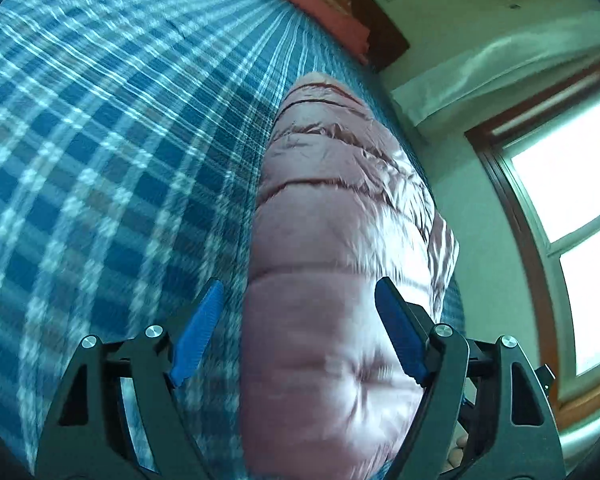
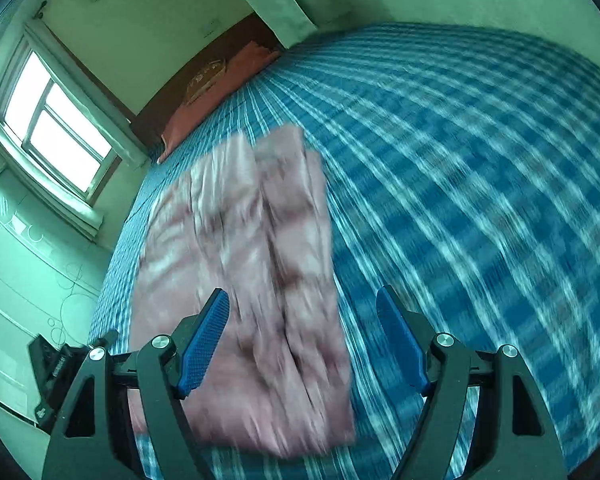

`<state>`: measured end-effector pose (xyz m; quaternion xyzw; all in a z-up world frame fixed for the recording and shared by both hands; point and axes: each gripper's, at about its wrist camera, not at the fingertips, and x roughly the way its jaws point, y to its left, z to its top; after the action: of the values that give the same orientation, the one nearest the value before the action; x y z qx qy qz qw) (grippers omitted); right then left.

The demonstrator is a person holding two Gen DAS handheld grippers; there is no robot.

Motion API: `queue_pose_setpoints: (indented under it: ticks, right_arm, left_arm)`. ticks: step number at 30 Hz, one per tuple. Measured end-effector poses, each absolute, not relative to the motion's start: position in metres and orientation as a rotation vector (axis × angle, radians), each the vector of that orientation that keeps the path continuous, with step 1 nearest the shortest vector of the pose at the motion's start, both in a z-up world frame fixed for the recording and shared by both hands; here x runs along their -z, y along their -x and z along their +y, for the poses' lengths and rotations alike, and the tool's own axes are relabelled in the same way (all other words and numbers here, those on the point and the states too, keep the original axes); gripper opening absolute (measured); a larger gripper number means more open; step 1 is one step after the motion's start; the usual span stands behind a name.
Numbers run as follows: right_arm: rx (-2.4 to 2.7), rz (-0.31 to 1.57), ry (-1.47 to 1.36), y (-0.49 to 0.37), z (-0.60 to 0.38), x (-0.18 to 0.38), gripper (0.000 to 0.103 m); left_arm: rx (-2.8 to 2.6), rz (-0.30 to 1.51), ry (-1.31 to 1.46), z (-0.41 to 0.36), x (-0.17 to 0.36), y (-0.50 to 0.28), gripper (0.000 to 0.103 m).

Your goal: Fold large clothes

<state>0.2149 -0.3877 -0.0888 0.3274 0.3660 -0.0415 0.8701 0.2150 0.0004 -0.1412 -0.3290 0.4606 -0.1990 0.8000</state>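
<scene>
Folded pink puffer jacket (image 2: 240, 280) lying on the blue plaid bed (image 2: 480, 200), centre-left in the right wrist view. Left hand-held gripper (image 1: 300, 332) and right hand-held gripper (image 2: 302, 336) both spread, blue pads clear of the fabric, nothing pinched. Window (image 2: 56, 124) at upper left. Both views motion-blurred.

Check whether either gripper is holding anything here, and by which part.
Nothing is held. The left gripper and right gripper both stand open, blue pads clear of the pink quilted puffer jacket lying folded on the blue plaid bedsheet.
</scene>
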Motion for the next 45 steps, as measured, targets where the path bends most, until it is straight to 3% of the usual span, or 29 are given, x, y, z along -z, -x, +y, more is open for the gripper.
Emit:
queue_pose_setpoints:
  ticks: [5, 6, 7, 8, 9, 14, 16, 17, 18, 19, 20, 24, 29, 32, 33, 35, 38, 41, 45]
  right_arm:
    - [0.037, 0.783, -0.647, -0.282, -0.381, 0.08, 0.075]
    - [0.039, 0.799, -0.631, -0.294, -0.379, 0.083, 0.066]
    - [0.049, 0.826, -0.616, -0.303, -0.378, 0.09, 0.052]
    - [0.059, 0.853, -0.608, -0.307, -0.377, 0.097, 0.03]
    - [0.061, 0.889, -0.615, -0.315, -0.378, 0.11, 0.025]
    - [0.056, 0.906, -0.687, -0.319, -0.393, 0.136, 0.024]
    - [0.037, 0.897, -0.697, -0.317, -0.398, 0.128, 0.026]
    - [0.031, 0.887, -0.7, -0.314, -0.403, 0.124, 0.036]
    - [0.034, 0.873, -0.695, -0.313, -0.406, 0.12, 0.062]
    - [0.041, 0.853, -0.692, -0.313, -0.408, 0.116, 0.074]
    - [0.052, 0.823, -0.686, -0.315, -0.408, 0.114, 0.08]
    - [0.039, 0.879, -0.627, -0.338, -0.408, 0.126, 0.08]
    - [-0.06, 0.879, -0.756, -0.357, -0.415, 0.149, 0.08]
    - [-0.06, 0.862, -0.881, -0.359, -0.425, 0.167, 0.052]
    - [-0.059, 0.852, -0.912, -0.359, -0.428, 0.173, 0.047]
    - [-0.061, 0.846, -0.912, -0.358, -0.43, 0.175, 0.047]
    - [-0.092, 0.875, -0.84, -0.359, -0.426, 0.16, 0.052]
    - [-0.127, 0.862, -0.793, -0.367, -0.426, 0.139, 0.076]
    - [-0.122, 0.878, -0.771, -0.4, -0.427, 0.132, 0.079]
  left_arm:
    - [0.439, 1.041, 0.76, -0.018, 0.153, -0.255, 0.077]
    - [0.428, 1.04, 0.746, -0.022, 0.154, -0.257, 0.076]
    - [0.416, 1.041, 0.719, -0.028, 0.155, -0.259, 0.068]
    - [0.405, 1.048, 0.68, -0.033, 0.158, -0.259, 0.065]
    - [0.393, 1.053, 0.648, -0.038, 0.16, -0.261, 0.063]
    - [0.42, 1.07, 0.634, -0.039, 0.158, -0.262, 0.062]
    - [0.417, 1.05, 0.676, -0.031, 0.151, -0.264, 0.063]
    - [0.413, 1.03, 0.695, -0.027, 0.149, -0.266, 0.067]
    - [0.417, 1.014, 0.707, -0.025, 0.149, -0.271, 0.074]
    - [0.427, 1.001, 0.713, -0.024, 0.148, -0.277, 0.077]
    - [0.432, 1.01, 0.708, -0.026, 0.15, -0.282, 0.077]
    - [0.441, 1.085, 0.733, -0.037, 0.166, -0.297, 0.079]
    - [0.437, 1.124, 0.81, -0.037, 0.186, -0.303, 0.08]
    - [0.424, 1.135, 0.757, -0.042, 0.189, -0.307, 0.069]
    - [0.418, 1.133, 0.718, -0.046, 0.187, -0.307, 0.067]
    - [0.415, 1.13, 0.692, -0.049, 0.184, -0.308, 0.067]
    - [0.411, 1.109, 0.699, -0.042, 0.171, -0.31, 0.067]
    - [0.41, 1.045, 0.731, -0.032, 0.159, -0.317, 0.079]
    - [0.394, 1.079, 0.746, -0.037, 0.164, -0.334, 0.079]
